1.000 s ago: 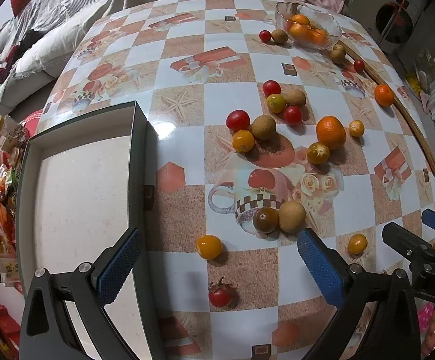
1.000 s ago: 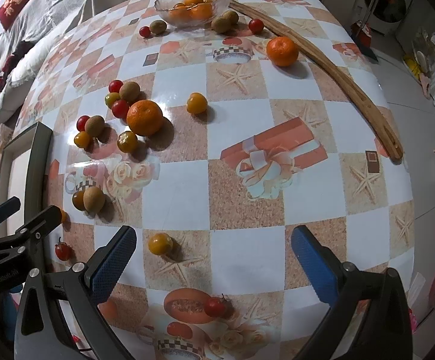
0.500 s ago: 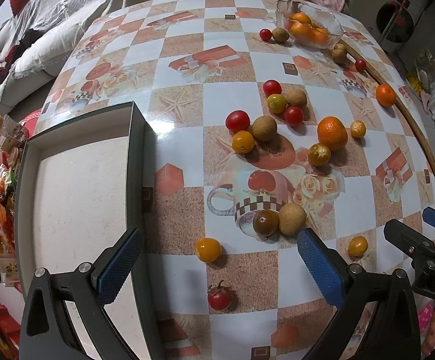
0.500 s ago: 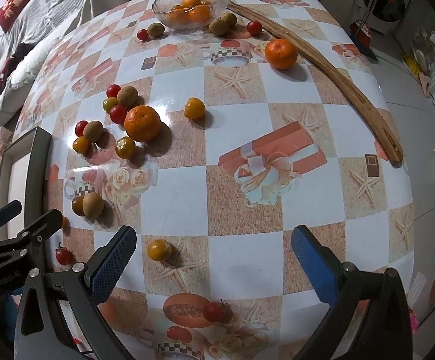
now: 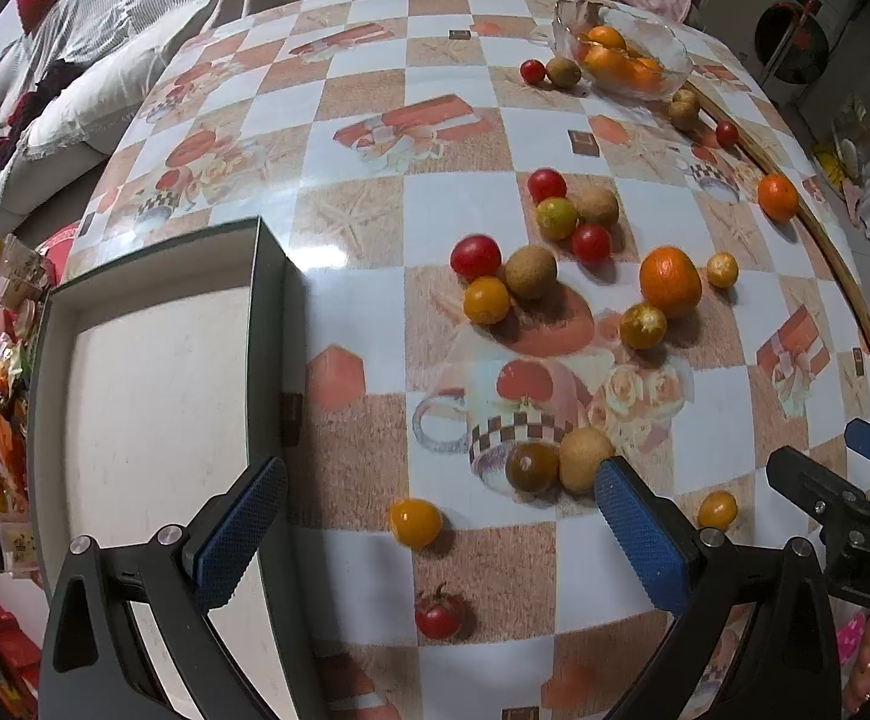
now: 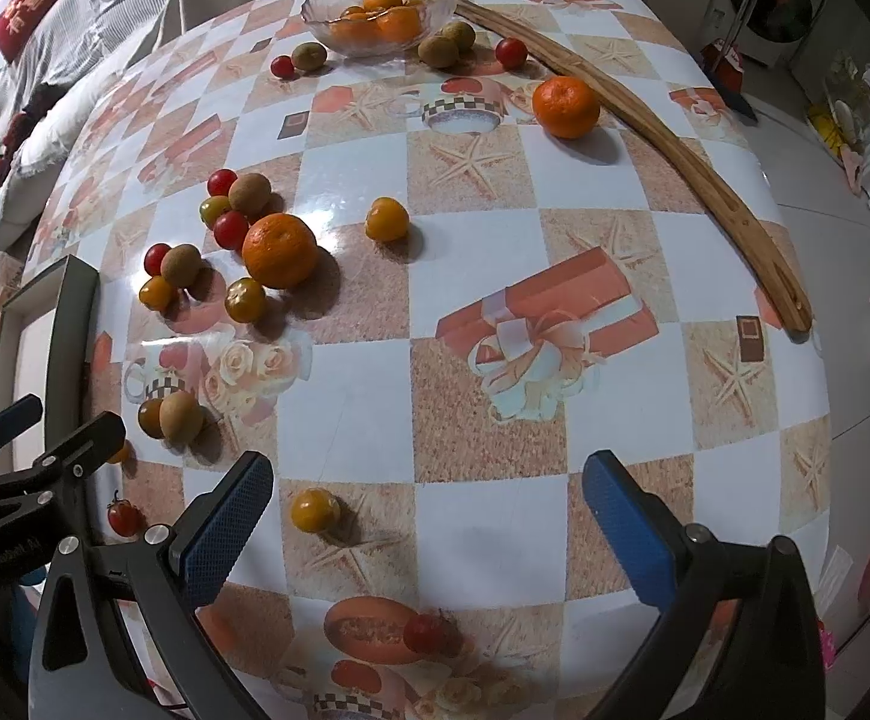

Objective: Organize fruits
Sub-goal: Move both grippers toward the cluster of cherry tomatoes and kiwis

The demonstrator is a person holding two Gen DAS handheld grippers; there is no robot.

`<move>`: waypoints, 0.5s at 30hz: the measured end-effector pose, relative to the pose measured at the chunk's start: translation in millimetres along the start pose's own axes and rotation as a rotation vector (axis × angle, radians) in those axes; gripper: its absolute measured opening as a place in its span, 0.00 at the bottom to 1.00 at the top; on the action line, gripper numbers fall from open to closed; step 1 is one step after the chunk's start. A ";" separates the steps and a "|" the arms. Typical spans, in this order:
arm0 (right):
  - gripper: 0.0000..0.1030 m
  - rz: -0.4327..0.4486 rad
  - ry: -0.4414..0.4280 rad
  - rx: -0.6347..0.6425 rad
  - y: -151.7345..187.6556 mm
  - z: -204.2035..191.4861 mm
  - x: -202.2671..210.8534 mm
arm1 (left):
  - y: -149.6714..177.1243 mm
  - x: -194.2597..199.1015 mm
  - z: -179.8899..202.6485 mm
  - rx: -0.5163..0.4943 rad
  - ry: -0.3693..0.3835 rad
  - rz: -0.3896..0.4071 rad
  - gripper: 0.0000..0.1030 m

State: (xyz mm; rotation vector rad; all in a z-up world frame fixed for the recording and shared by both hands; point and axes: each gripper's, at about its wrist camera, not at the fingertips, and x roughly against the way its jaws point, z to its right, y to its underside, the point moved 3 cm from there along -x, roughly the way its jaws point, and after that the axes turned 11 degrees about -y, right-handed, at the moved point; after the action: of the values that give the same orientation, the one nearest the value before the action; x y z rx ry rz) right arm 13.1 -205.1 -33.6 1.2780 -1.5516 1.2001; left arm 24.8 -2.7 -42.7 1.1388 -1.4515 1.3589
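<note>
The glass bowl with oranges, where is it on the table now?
The glass bowl stands at the far edge of the table, upper middle in the right wrist view, with two brown fruits just right of it; the left wrist view shows it upper right.

Left wrist view: looks forward and down from low over the near edge of the checkered, picture-printed tablecloth [image 5: 447,222], close to the dark-rimmed white tray [image 5: 153,396].
Right wrist view: same direction, set further right, facing the clear glass bowl of oranges [image 6: 381,12].
Shared: the large orange mandarin [image 5: 670,279] [image 6: 279,258], surrounding fruit cluster, bowl, tray edge.
</note>
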 end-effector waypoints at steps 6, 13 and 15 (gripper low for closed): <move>1.00 0.006 0.008 0.010 -17.0 6.2 -7.3 | -22.6 -7.3 3.4 0.020 0.064 0.025 1.00; 1.00 0.008 0.005 0.032 -37.0 12.2 -17.5 | -40.8 -24.1 6.5 0.001 0.005 0.018 1.00; 1.00 0.003 0.008 0.048 -42.3 13.4 -22.8 | -42.3 -30.0 8.1 -0.003 0.000 0.012 1.00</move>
State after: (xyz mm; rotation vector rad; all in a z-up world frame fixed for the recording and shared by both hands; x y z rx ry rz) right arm 58.9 -214.5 -50.7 1.3010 -1.5279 1.2493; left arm 73.3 -8.7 -61.7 1.1299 -1.4617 1.3651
